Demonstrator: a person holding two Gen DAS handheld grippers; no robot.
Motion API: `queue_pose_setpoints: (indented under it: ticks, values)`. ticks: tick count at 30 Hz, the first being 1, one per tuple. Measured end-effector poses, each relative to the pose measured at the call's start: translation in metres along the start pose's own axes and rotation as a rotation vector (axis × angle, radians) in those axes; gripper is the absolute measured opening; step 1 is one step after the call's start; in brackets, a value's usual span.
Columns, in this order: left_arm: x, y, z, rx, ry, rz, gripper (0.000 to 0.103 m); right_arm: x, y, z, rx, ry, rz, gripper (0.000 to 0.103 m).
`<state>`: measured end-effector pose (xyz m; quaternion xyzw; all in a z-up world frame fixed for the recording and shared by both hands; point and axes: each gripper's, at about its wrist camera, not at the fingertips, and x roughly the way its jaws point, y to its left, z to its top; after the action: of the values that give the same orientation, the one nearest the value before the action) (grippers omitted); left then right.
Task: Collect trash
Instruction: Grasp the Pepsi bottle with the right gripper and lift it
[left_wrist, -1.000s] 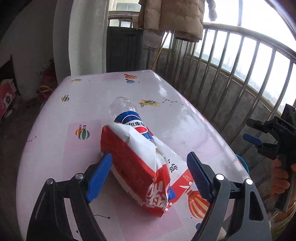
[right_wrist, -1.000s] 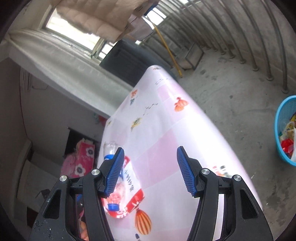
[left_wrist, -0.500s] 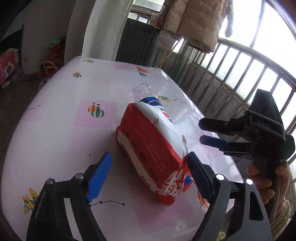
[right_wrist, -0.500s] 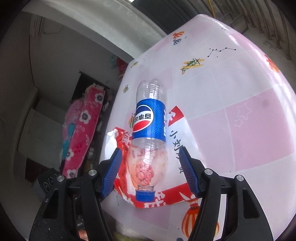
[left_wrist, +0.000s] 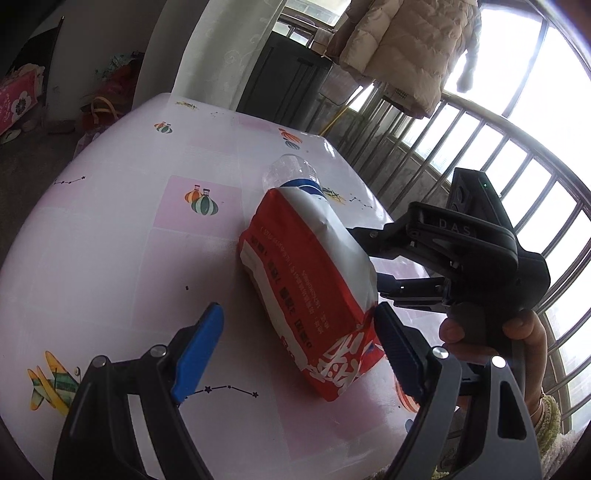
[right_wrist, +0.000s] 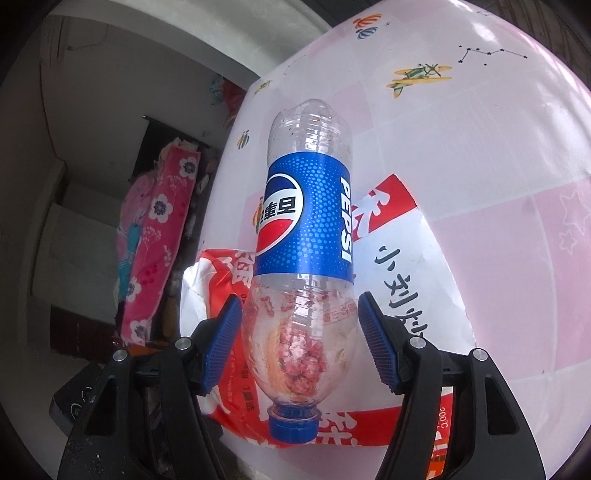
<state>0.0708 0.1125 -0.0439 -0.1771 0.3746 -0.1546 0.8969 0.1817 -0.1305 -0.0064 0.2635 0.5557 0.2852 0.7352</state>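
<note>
The right gripper (right_wrist: 299, 345) is angled down at the Pepsi bottle (right_wrist: 306, 221), jaws apart, having just been opening, the bottle between them. The left gripper (left_wrist: 299, 354) is held wide apart beside the red bag (left_wrist: 314, 280) on the table (left_wrist: 110, 240).

Daylight thru window (left_wrist: 535, 66), blown out; glare on table (right_wrist: 491, 40); fisheye-warped edges.
</note>
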Motion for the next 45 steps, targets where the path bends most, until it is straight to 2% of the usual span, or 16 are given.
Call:
queue_pose_setpoints:
  ticks: [8, 18, 23, 34, 41, 45]
  values:
    - [0.003, -0.001, -0.003, -0.008, 0.012, 0.015, 0.081, 0.000, -0.009, 0.002, 0.026, 0.057, 0.046, 0.064]
    - [0.003, -0.005, -0.002, -0.006, 0.018, 0.031, 0.081, -0.023, -0.024, -0.002, 0.039, 0.050, 0.109, 0.063]
    - [0.002, -0.006, 0.000, -0.002, 0.018, 0.041, 0.081, -0.049, -0.036, -0.004, 0.030, 0.009, 0.074, 0.063]
    - [0.005, -0.017, -0.002, 0.024, 0.029, 0.062, 0.081, -0.095, -0.053, -0.044, -0.092, -0.038, -0.135, 0.063]
    - [0.011, -0.033, -0.007, 0.085, 0.040, 0.067, 0.081, -0.106, -0.075, -0.057, -0.022, -0.091, -0.089, 0.063]
    - [0.019, -0.044, -0.014, 0.155, 0.054, 0.107, 0.081, -0.108, -0.077, -0.061, -0.008, -0.107, -0.077, 0.063]
